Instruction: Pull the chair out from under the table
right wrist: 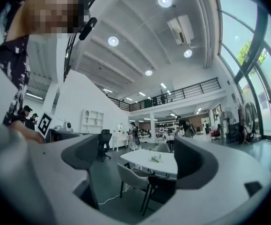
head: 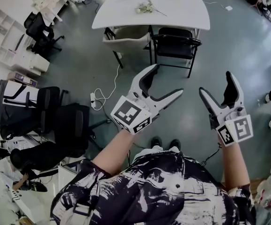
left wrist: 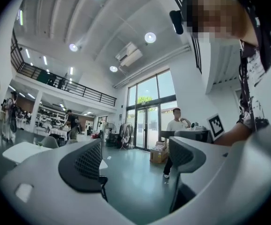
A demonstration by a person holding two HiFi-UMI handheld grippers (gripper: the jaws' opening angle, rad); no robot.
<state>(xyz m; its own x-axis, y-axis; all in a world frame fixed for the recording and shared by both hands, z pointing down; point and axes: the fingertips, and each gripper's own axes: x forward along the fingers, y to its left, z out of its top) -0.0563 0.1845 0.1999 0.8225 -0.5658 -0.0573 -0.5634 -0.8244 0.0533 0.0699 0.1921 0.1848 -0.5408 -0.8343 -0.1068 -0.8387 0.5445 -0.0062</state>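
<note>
A white table (head: 149,13) stands across the grey floor ahead of me, with two chairs tucked under its near side: a pale chair (head: 126,39) on the left and a black chair (head: 175,43) on the right. Both grippers are held up in the air, well short of the chairs and touching nothing. My left gripper (head: 167,80) is open and empty. My right gripper (head: 216,83) is also open and empty. The right gripper view looks between its jaws (right wrist: 140,162) at the table (right wrist: 144,157), the pale chair (right wrist: 130,178) and the black chair (right wrist: 165,191). The left gripper (left wrist: 135,161) faces glass doors.
A flower sprig (head: 147,7) lies on the table. A power strip with a white cable (head: 94,100) lies on the floor left of my path. Black office chairs (head: 55,121) and a white shelf (head: 4,36) crowd the left. A person (left wrist: 175,125) stands by a cardboard box (left wrist: 158,154).
</note>
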